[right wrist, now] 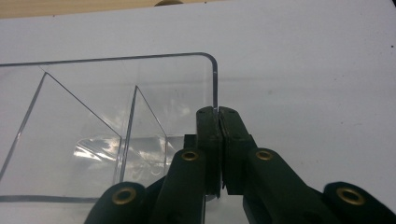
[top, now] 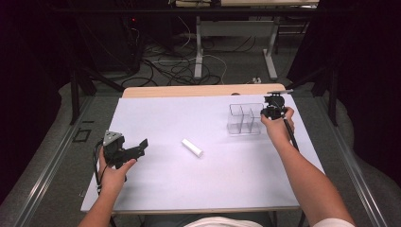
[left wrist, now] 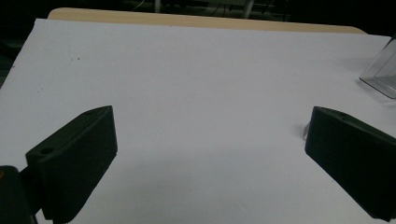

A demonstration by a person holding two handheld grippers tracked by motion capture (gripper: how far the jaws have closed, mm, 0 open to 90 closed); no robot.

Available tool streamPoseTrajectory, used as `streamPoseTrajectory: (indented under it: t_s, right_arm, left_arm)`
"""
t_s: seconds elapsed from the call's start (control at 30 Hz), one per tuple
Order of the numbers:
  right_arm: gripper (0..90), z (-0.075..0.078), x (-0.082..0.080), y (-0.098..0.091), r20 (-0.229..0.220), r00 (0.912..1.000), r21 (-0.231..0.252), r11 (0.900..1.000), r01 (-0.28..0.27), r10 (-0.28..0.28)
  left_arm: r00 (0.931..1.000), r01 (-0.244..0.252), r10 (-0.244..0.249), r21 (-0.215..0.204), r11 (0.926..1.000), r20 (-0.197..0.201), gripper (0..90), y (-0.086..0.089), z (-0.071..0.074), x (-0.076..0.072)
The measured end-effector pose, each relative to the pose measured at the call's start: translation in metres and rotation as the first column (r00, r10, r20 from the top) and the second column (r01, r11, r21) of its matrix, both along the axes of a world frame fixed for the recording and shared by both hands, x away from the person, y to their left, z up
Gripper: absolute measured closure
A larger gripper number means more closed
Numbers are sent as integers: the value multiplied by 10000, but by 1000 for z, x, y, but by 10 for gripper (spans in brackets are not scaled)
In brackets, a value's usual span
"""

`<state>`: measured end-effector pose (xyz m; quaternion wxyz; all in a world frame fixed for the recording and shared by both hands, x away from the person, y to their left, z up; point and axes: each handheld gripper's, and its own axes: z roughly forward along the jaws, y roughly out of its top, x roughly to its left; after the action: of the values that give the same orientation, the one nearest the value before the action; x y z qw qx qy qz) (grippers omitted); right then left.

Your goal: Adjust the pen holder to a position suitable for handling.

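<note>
High view showed the clear plastic box with inner dividers (top: 243,119) at the far right of the white sheet covering the table (top: 189,184); its walls were hard to trace against the white, and the compartment count could not be told for certain. Right gripper (top: 273,111) stood at the box's right wall, its jaws hidden there behind its own body and the person's hand. Right gripper view settled it: the two black jaws (right wrist: 218,140) were closed tight on the thin, round-cornered upper edge of that wall (right wrist: 215,84), one jaw inside, one outside; the box's left side was cut off by the frame. Left gripper (top: 124,151) rested near the sheet's left edge, jaws spread wide with nothing between them, ribbed pads (left wrist: 74,182) over bare sheet; a corner of the box (left wrist: 380,74) showed at the far right. Small white cylinder (top: 192,148) lay alone mid-sheet, well apart from both grippers and box, open sheet all round. Bare wooden table edge (top: 203,90) ran just behind the box.
</note>
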<state>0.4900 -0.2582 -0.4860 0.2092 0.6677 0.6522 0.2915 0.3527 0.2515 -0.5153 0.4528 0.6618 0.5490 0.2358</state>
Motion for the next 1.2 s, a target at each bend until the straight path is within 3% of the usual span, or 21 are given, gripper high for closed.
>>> streamPoseTrajectory:
  t_s: [0.1,0.6,0.7,0.77,0.97,1.03,1.2]
  right_arm:
    - [878,1,-7,6,-178,9998,88,10000,-15,16]
    - [845,-3,-23,22,-235,9984,804,9955,-492,512]
    - [803,-3,-28,23,-142,9974,1344,9886,-679,704]
    - [787,-2,-29,23,-168,9973,1428,9874,-681,712]
    - [711,1,-36,18,604,9901,1569,9784,-1344,1264]
    - [706,5,-40,16,1344,9789,1285,9768,-1715,1542]
    - [750,5,-45,14,1836,9704,1016,9789,-1775,1569]
  left_arm:
    - [10000,-11,11,-25,10000,17,22,0,0,0]
    - [10000,-47,47,-47,10000,15,22,1,0,0]
    - [10000,-44,44,-51,10000,25,22,1,0,0]
    - [10000,-54,54,-44,10000,5,23,1,0,0]
    - [10000,-55,55,-16,10000,14,23,1,0,0]
    - [10000,-73,73,-12,10000,26,24,1,0,0]
    - [10000,-37,37,74,10000,-52,24,0,0,0]
